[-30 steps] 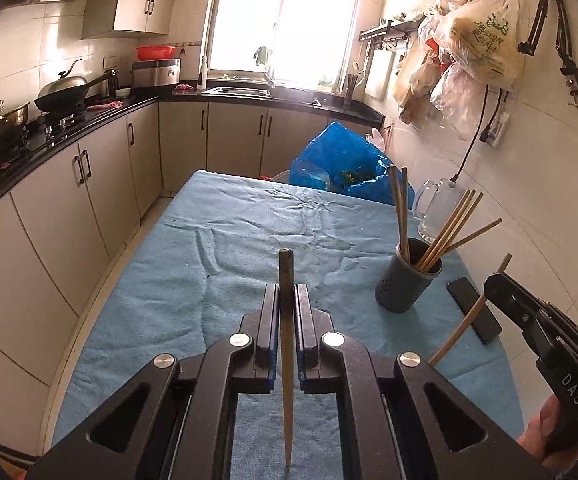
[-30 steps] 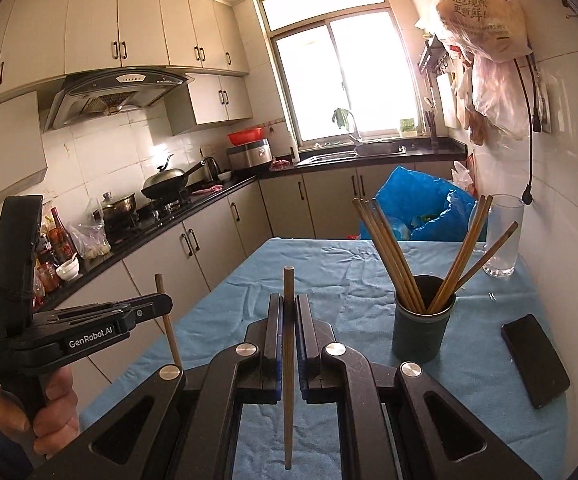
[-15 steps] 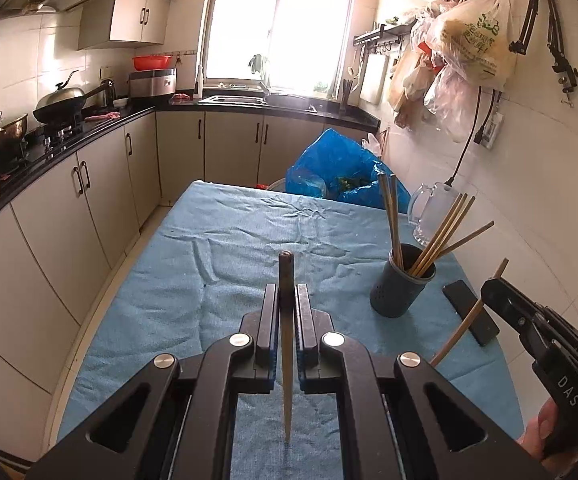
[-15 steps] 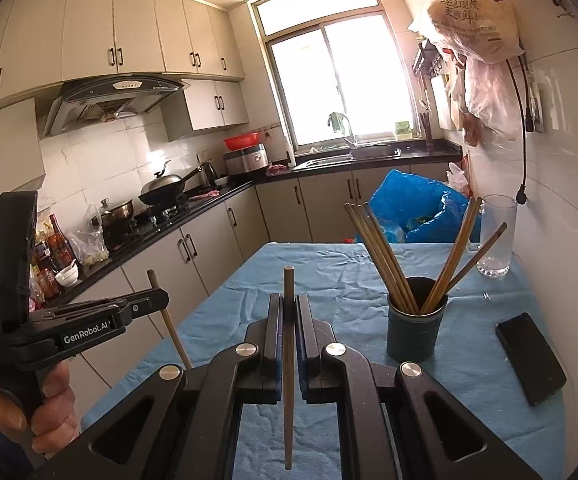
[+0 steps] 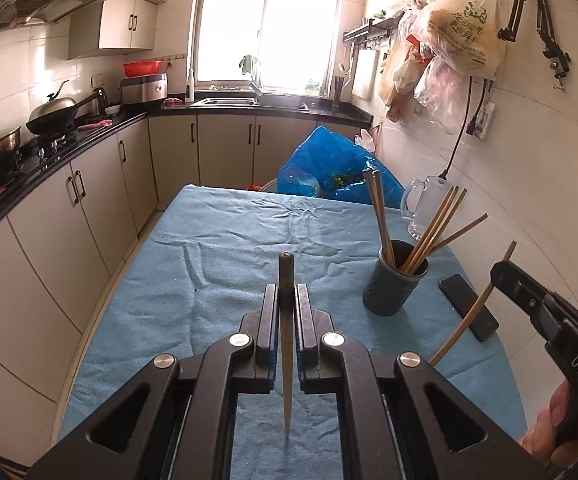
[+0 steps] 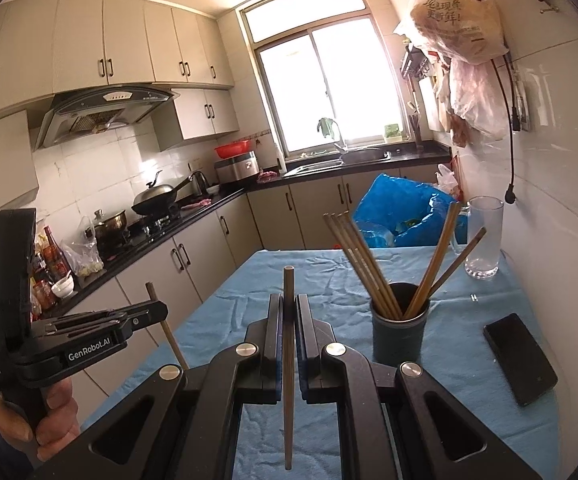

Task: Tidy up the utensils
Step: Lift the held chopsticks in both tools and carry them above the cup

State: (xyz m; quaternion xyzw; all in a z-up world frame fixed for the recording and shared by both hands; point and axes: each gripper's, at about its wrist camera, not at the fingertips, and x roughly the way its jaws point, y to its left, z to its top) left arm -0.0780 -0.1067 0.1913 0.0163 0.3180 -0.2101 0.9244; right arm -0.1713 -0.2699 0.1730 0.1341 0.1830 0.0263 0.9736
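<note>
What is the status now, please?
Left tool shut on chopstick. Right tool shut on second chopstick. Holder ahead-right, unobstructed; phone beside it.

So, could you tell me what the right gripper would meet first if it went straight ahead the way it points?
Probably nothing soon: the right gripper, shut on a chopstick, aims left of the holder, over bare blue cloth. Depth is unclear.

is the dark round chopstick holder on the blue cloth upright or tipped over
Upright. The dark round chopstick holder stands on its base on the blue tablecloth, mouth up, with wooden chopsticks fanning out of it.
</note>
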